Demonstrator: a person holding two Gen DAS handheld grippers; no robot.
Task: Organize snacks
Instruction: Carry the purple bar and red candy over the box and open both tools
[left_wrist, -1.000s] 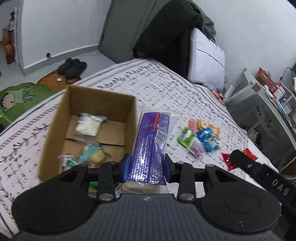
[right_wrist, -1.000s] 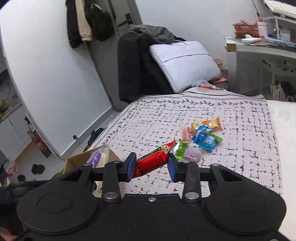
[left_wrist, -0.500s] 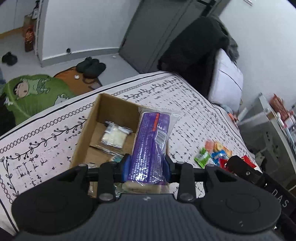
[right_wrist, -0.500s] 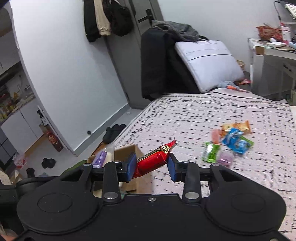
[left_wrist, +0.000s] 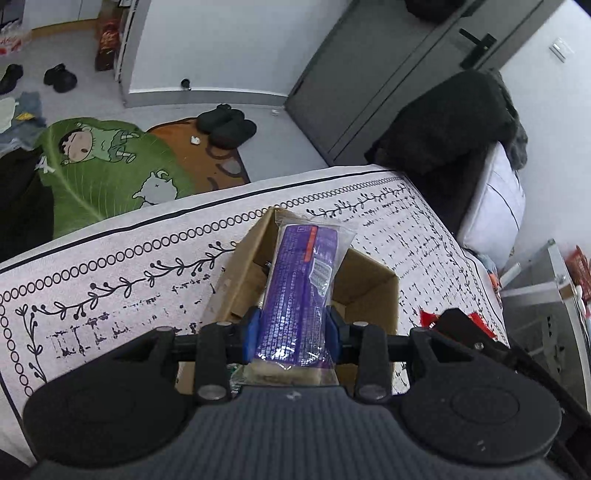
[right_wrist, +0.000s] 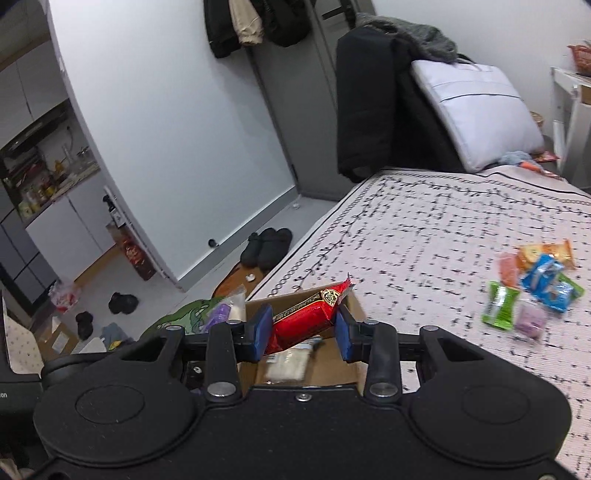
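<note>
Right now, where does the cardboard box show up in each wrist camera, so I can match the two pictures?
Left wrist view: the cardboard box sits centre frame on the patterned bedspread, just beyond the left tool, partly hidden by the purple snack pack.
Right wrist view: the box is low and centre, behind the right tool and its red snack bar.
Shared landmark: the black slippers on the floor.

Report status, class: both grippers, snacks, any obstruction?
Left gripper shut on purple packet. Right gripper shut on red bar. Both over cardboard box. Nothing blocking.
</note>
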